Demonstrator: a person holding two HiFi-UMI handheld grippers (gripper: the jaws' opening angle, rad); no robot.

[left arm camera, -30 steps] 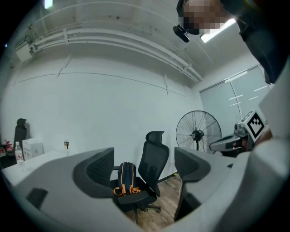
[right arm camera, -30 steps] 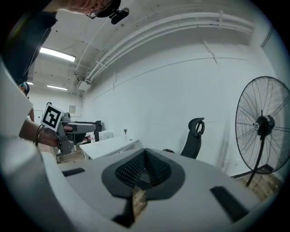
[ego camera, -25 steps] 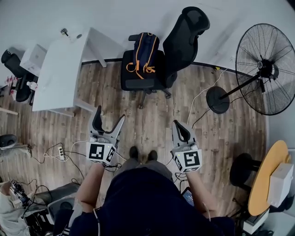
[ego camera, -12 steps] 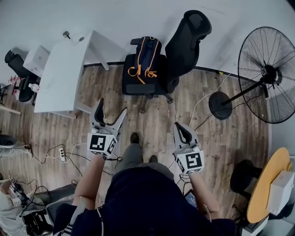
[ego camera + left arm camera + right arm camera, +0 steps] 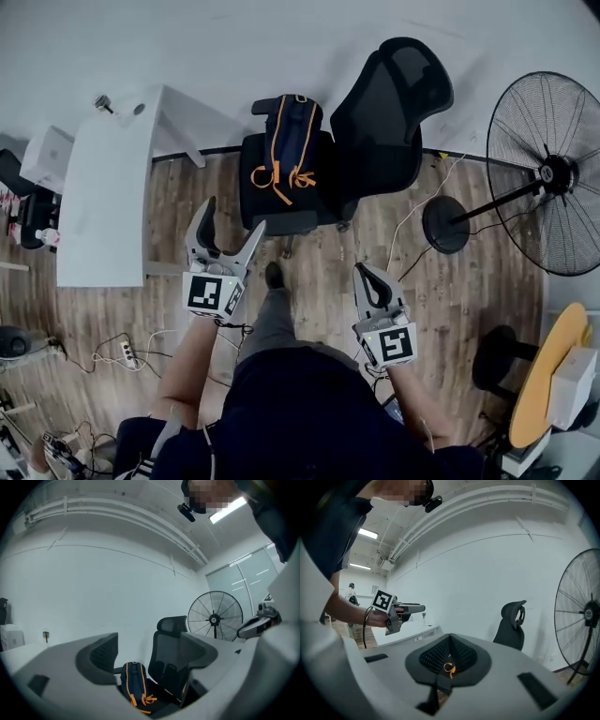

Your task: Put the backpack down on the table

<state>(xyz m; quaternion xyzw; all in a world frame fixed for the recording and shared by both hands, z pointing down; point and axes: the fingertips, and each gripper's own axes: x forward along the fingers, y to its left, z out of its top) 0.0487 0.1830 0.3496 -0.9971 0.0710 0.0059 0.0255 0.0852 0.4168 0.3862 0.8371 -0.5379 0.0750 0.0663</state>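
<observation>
locates the backpack (image 5: 289,141) on the seat of the office chair (image 5: 389,122), upright, leaning toward the backrest, orange straps hanging down its front. not yet lifted, not touched by either tool. places the white surface (image 5: 98,202) to the left of the chair, apart from it; judged the destination. notes a standing fan (image 5: 553,173) to the right of the chair, well apart, judged clear of the likely route.

finds the left tool (image 5: 232,217) released, jaws spread wide, nothing between them. held forward with the arm extended, short of the chair, aimed at the seat. in the left gripper view, frames the backpack in the gap between the jaws, at a distance. judged as readied for taking the bag, probably by the top handle or a strap, and opened early so as to arrive ready to close.

finds the right tool (image 5: 367,274) clenched on nothing, jaws pressed together. held further back from the chair than the left, forearm bent close to the body, pointing roughly toward the chair. judged idle for now, kept out of the way of the leading tool.

rates the task at the approach stage: grasp, lift and carry to the surface all outstanding. flags soft fabric and loose straps as a snag risk against the chair on lifting.
</observation>
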